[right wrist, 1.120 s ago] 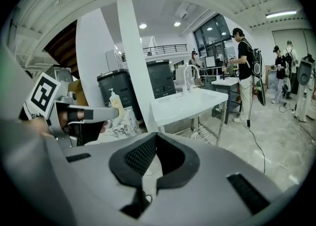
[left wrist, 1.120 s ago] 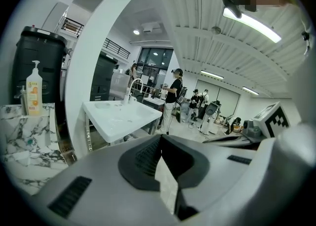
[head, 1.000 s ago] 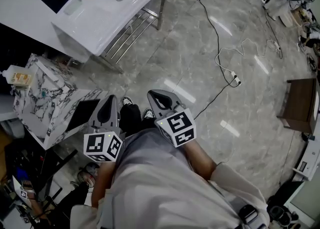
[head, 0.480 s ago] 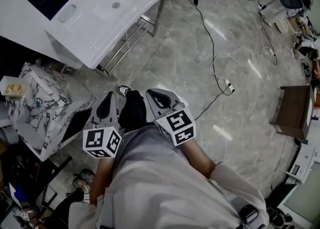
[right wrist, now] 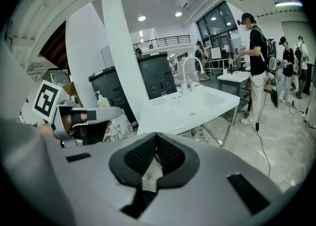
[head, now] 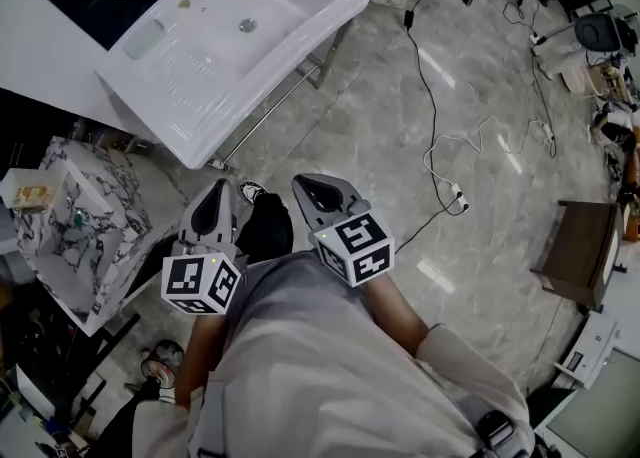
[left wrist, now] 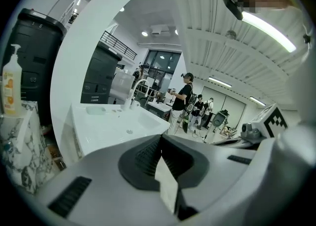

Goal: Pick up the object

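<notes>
Soap (head: 145,39) lies on the back ledge of the white sink (head: 205,96), upper left, well apart from both claws. Left gripper (head: 216,196) is pressed together on nothing; right gripper (head: 307,188) too. A cable (head: 430,76) trails across the floor.

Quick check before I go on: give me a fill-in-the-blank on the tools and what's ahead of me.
The left tool and the right tool both have their jaws ____, with nothing between them.
The white sink rests on a ____ frame.
In the head view, the pump bottle stands on the marbled cabinet, to the ____ of the sink.
Missing words: shut; metal; left.
</notes>
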The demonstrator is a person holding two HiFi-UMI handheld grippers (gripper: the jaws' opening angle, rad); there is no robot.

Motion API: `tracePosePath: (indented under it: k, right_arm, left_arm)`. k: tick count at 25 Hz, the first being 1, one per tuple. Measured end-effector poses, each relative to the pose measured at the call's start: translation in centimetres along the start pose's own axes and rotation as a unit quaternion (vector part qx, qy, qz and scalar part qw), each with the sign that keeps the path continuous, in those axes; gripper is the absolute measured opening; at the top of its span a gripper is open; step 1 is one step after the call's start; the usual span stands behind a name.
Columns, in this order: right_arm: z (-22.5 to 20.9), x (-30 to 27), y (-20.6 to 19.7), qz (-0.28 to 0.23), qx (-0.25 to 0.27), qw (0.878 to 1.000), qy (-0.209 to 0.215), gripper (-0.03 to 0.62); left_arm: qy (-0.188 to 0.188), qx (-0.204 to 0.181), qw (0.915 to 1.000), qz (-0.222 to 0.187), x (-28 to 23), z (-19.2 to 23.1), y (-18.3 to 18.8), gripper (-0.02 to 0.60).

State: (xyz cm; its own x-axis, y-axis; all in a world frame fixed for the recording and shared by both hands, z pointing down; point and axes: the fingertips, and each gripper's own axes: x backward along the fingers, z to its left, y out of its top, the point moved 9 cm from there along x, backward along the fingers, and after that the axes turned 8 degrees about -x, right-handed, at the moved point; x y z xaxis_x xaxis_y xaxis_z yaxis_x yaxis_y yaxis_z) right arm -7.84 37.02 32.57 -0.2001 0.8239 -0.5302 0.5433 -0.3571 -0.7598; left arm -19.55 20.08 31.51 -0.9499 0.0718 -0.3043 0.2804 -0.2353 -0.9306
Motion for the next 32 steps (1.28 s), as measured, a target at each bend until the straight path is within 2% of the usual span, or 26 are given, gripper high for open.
tracePosePath:
  k: [6,13,32]
  right_arm:
    - [-0.7,-3.6,3.2,0.021,0.004,0.999,0.028,0.011]
    - [-1.2,-7.8,6.6,0.033,0.015,0.999,0.04,0.011]
    - [0.5,-17.0,13.4,0.061,0.07,0.99,0.103,0.011]
  left_arm:
    - [-0.002,0.009,1.0,-0.003,-3.3,2.4,1.9,0.008]
    - [0.012,0.016,0.9998,-0.007,-6.2,6.0,3.5,0.008]
    - [0.079,0.05,0.9954,-0.019,-9.3,14.1,5.8,0.008]
